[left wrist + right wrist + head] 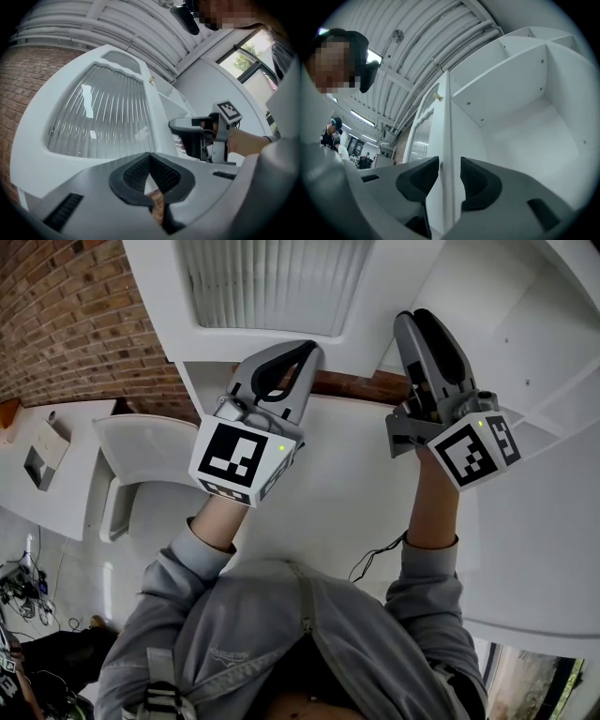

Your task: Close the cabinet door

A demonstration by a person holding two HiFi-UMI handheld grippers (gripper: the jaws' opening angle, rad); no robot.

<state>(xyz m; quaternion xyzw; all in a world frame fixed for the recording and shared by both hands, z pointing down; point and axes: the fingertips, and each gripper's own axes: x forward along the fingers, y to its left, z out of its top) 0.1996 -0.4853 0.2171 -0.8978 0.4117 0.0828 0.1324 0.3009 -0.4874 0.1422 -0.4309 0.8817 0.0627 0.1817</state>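
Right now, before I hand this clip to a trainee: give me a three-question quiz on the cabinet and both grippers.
1. True or false: the cabinet door is fully shut.
2. What stands between the jaws of the right gripper? A) the cabinet door's edge B) a knob C) nothing
3. Which gripper has its jaws together?

Key:
1. False. It stands open, and the compartment behind it is exposed.
2. A. The pads do not look pressed on the edge.
3. The left gripper.
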